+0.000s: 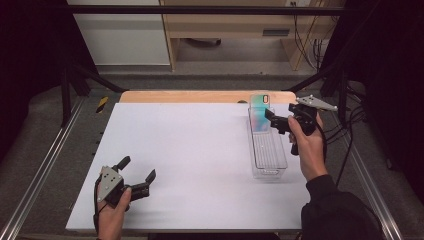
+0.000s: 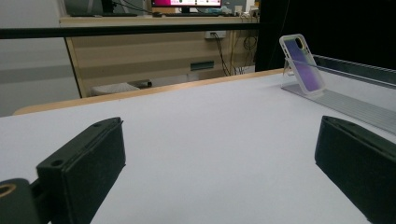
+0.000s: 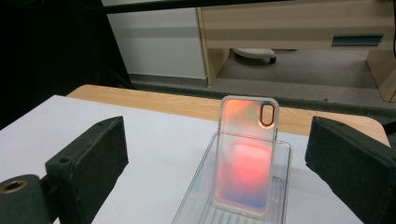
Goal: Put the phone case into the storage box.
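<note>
Phone case (image 1: 262, 113) stands tilted against the far end wall of the clear bin (image 1: 270, 167), near the desk's far right corner. Right gripper (image 1: 276, 121) hovers just short of it, jaws released. Left gripper (image 1: 136, 175) idles released at the near left corner. Likely step: approach for a grasp; next, straddle the case edges and clench.

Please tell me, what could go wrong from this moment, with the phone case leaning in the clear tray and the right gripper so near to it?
1. The phone case stands tilted against the far end of the clear tray; a nudge from the open right gripper could tip it flat.
2. The tray looks light and sits near the table's right edge, so a push might slide it.
3. The left gripper rests open far away, so it could hardly steady the tray.
</note>
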`<state>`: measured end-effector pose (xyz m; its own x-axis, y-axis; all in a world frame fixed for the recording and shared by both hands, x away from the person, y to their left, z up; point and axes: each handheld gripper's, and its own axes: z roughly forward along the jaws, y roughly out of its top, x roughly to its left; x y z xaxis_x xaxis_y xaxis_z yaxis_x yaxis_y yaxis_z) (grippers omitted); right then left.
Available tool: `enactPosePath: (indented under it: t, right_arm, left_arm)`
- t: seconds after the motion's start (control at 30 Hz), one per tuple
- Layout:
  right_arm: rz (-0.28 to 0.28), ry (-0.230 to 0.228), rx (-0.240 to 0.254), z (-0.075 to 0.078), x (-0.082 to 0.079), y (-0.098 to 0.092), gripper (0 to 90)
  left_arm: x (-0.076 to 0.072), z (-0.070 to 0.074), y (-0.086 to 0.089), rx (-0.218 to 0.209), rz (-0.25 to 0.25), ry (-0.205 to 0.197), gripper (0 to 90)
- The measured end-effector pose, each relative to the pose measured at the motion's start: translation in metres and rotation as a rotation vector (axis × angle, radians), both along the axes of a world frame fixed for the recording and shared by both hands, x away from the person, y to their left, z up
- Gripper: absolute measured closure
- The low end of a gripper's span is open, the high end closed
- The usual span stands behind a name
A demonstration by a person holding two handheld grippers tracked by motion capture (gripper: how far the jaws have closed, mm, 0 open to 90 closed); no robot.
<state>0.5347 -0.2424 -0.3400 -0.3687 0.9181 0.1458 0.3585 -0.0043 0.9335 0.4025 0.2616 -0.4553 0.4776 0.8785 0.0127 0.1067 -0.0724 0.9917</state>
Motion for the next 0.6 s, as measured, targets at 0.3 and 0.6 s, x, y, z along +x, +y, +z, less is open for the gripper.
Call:
enactPosePath:
  t: [0.3,0.6]
  right_arm:
    - [-0.004,-0.042,-0.003,0.003,-0.016,-0.012,4.6]
    - [-0.013,-0.079,0.018,0.003,-0.035,-0.023,4.6]
  left_arm:
    - [-0.002,0.000,0.001,0.002,-0.001,0.005,1.1]
    - [-0.012,-0.001,0.002,0.004,-0.002,0.013,1.2]
